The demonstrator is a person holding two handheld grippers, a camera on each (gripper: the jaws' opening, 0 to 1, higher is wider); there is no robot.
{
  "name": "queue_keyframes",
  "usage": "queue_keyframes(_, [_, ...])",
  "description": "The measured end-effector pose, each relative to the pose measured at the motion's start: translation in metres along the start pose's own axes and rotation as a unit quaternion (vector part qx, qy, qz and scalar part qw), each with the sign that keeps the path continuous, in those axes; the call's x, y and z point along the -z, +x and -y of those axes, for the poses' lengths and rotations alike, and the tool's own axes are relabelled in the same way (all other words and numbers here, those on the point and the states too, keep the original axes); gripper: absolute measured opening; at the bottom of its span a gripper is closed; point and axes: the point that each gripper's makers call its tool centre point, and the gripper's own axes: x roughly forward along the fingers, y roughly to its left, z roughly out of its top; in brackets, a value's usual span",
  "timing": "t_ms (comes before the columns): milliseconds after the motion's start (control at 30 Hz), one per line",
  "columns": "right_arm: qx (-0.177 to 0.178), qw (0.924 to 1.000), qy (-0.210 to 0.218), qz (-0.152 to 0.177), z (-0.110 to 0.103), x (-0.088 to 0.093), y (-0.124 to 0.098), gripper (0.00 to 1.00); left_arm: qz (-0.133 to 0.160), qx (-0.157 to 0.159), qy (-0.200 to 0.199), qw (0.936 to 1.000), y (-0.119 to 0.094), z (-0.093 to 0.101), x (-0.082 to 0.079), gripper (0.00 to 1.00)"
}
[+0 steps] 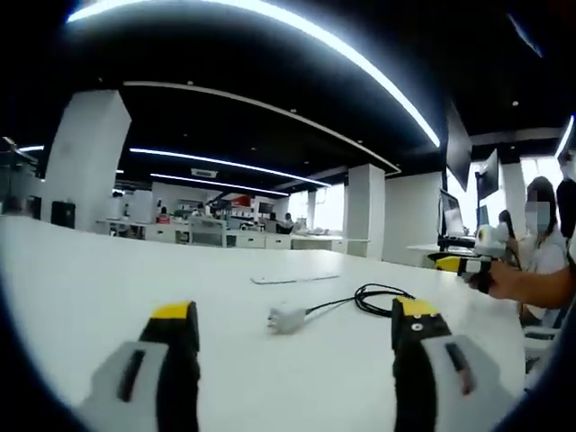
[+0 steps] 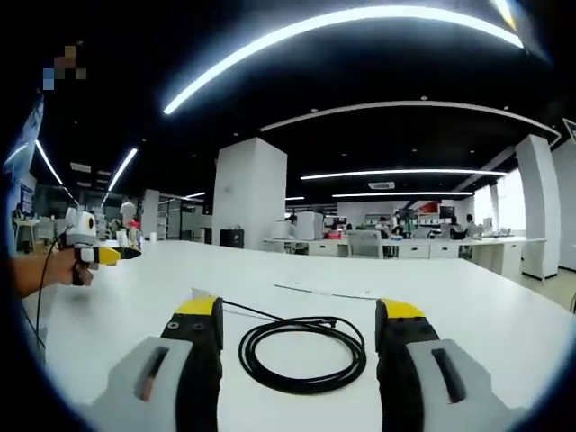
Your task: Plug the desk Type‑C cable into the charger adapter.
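A small white charger adapter [image 1: 286, 318] lies on the white desk [image 1: 108, 279], just beyond my open left gripper [image 1: 295, 311]. A black cable [image 1: 382, 298] runs from the adapter's right side to a loose coil; I cannot tell whether its plug is seated. In the right gripper view the same coil [image 2: 301, 355] lies between the jaws of my open right gripper [image 2: 299, 311], and its straight run disappears behind the left jaw tip. Neither gripper holds anything. The right gripper [image 1: 463, 264] shows far right in the left gripper view, and the left gripper [image 2: 95, 255] far left in the right gripper view.
A thin flat white strip [image 1: 294, 279] lies on the desk behind the adapter. A seated person [image 1: 543, 247] is at the right desk edge beside monitors [image 1: 450, 216]. White pillars [image 2: 250, 192] and more desks stand far behind.
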Motion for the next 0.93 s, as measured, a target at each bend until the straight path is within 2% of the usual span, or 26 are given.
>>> queue_keyframes(100, [0.007,1.0,-0.003,0.002,-0.006,0.0,-0.009,0.77,0.006,-0.012,0.008,0.9999,-0.012,0.003,-0.001,0.95])
queue_keyframes(233, [0.009,0.9999,-0.013,0.0,-0.017,0.003,-0.018,0.79,0.006,-0.019,0.003,0.9998,-0.022,0.004,0.002,0.97])
queue_keyframes(333, [0.01,0.9999,-0.003,0.006,-0.021,0.004,-0.023,0.84,0.002,-0.019,-0.005,0.9998,-0.027,0.01,0.004,0.99])
queue_keyframes(467, [0.017,0.9998,0.0,0.002,-0.023,0.008,-0.029,0.93,0.005,-0.02,-0.008,0.9998,-0.035,0.017,0.003,1.0])
queue_keyframes(700, [0.033,0.9992,0.019,0.014,-0.022,0.006,-0.044,1.0,0.012,-0.021,-0.011,0.9997,-0.047,0.028,0.003,1.0])
queue_keyframes(800, [0.031,0.9992,0.02,0.015,-0.026,0.007,-0.053,1.0,0.008,-0.02,-0.007,0.9997,-0.051,0.032,0.005,1.0])
queue_keyframes(933, [0.032,0.9993,0.012,0.015,-0.03,0.008,-0.059,1.0,0.021,-0.021,-0.013,0.9995,-0.056,0.037,0.001,1.0])
